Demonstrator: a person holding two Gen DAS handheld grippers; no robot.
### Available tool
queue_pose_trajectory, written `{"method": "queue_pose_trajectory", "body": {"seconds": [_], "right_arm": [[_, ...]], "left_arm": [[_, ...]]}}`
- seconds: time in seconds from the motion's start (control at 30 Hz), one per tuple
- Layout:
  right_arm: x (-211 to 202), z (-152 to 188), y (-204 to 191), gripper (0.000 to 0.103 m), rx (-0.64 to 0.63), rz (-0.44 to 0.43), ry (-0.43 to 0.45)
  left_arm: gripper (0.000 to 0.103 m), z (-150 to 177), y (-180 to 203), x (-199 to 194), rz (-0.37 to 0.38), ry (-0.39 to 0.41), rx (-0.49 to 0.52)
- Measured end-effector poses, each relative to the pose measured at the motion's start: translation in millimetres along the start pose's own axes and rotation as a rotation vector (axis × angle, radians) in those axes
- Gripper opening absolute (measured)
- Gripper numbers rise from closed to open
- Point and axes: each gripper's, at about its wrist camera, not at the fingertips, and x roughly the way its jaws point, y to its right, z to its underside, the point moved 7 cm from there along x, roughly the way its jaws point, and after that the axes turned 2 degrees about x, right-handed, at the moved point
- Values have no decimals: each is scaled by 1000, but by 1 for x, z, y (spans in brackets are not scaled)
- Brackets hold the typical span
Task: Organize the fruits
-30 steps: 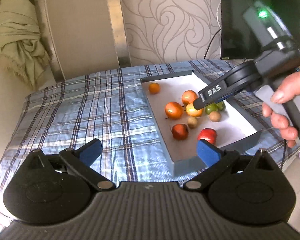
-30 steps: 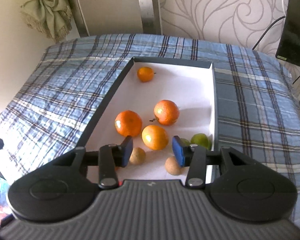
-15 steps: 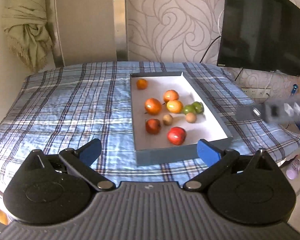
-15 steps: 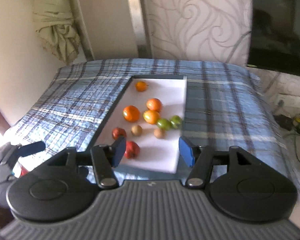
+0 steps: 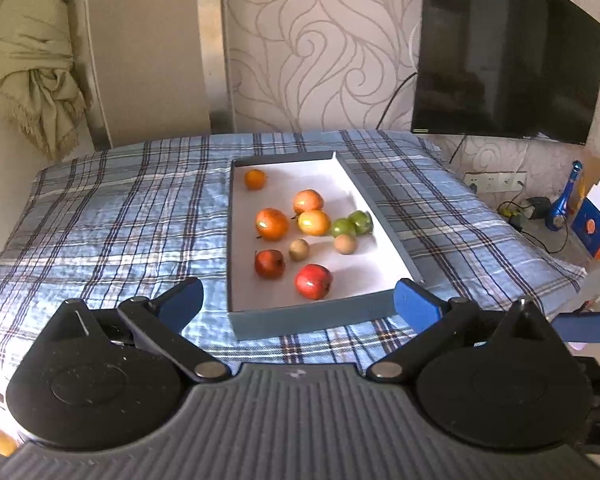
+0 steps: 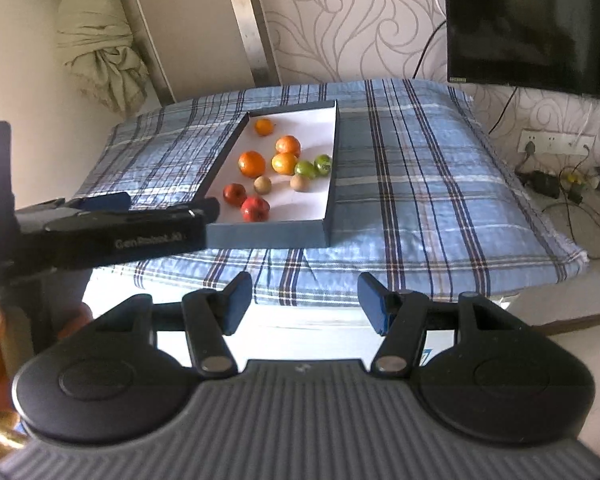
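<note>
Plaid cloth (image 5: 120,220) around fruit tray (image 5: 300,322)

A blue plaid cloth (image 5: 112,216) covers the table, with a shallow fruit tray (image 5: 384,216) lying on it.

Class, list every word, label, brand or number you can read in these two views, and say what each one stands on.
"GenRobot.AI", blurred but legible: on the side of the left gripper, seen from the right wrist view.
Orange and blue box on the floor: a round mark, no readable text.
Television: small label at its lower edge, too small to read.
Nothing else is legible.
</note>
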Motion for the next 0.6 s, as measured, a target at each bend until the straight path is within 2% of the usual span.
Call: {"method": "queue_pose_trajectory", "body": {"seconds": [0.17, 0.4, 0.6], "right_arm": [[4, 10, 7, 61, 13, 27, -41], [-2, 11, 13, 61, 1, 52, -45], [-6, 17, 22, 61, 26, 59, -53]], "left_arm": [[103, 3, 11, -5, 17, 3, 15], [103, -1, 26, -11, 55, 10, 16], [103, 2, 33, -7, 76, -18, 15]]}}
